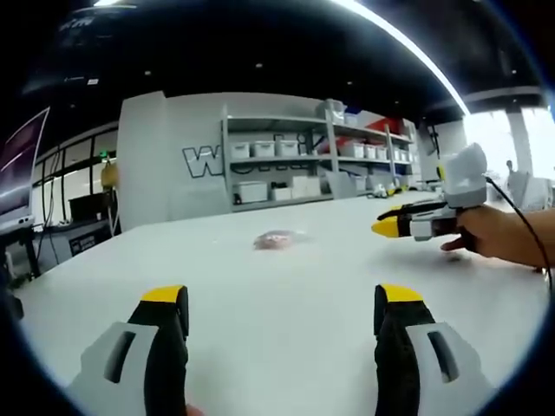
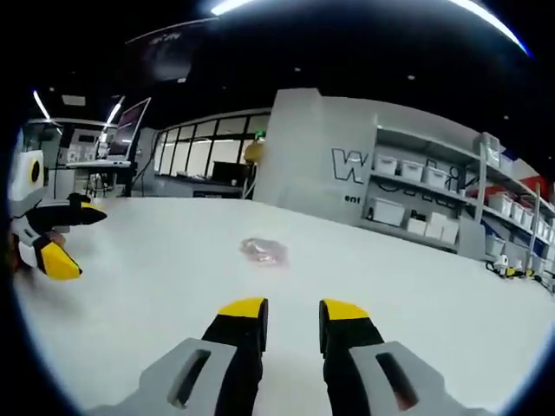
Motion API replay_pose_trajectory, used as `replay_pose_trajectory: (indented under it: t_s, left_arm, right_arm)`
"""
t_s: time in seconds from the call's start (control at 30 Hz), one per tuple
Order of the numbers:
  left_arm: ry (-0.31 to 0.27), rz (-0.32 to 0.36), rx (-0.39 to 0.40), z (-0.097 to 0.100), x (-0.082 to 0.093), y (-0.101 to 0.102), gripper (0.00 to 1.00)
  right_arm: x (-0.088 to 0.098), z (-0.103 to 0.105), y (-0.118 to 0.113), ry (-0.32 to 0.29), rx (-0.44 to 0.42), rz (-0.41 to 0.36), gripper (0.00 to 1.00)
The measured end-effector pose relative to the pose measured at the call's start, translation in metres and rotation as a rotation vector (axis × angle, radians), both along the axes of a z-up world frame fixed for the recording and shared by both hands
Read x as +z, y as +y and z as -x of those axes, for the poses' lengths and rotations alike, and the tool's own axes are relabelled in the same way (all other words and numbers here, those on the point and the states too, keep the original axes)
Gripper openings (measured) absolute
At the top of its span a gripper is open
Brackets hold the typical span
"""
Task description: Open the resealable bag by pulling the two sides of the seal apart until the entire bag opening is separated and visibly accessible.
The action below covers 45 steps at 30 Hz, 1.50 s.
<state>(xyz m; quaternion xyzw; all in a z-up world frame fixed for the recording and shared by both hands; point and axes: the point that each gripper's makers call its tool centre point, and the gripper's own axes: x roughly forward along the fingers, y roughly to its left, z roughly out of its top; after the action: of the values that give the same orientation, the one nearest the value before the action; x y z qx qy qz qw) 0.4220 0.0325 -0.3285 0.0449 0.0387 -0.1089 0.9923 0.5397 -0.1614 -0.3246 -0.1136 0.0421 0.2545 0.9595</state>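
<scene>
A small clear plastic resealable bag lies far out on the white worktop. Left claw released wide; right claw slightly parted, holding nothing.

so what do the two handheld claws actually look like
Both claws, the left claw and the right claw, have black fingers with yellow tips on light grey bodies. In the left gripper view the right claw has a white housing and a thin black cable trailing back.

A small clear plastic resealable bag lies on the white table, beyond the left tool, jaws wide apart; the right tool hovers nearby.
</scene>
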Motion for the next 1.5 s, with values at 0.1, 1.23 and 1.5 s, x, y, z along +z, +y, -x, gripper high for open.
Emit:
replay_pose_trajectory:
  t_s: [0.1, 1.23, 1.5]
  left_arm:
    - [0.002, -0.002, -0.001, 0.000, 0.000, 0.000, 0.88]
    - [0.008, -0.012, -0.004, -0.002, -0.002, 0.001, 0.87]
    - [0.010, -0.016, -0.001, -0.001, -0.003, 0.001, 0.87]
  right_arm:
    - [-0.002, -0.003, 0.004, 0.001, 0.006, 0.004, 0.21]
    - [-0.010, -0.012, 0.014, -0.001, 0.006, 0.034, 0.17]
    - [-0.012, -0.018, 0.022, -0.005, 0.014, 0.060, 0.16]
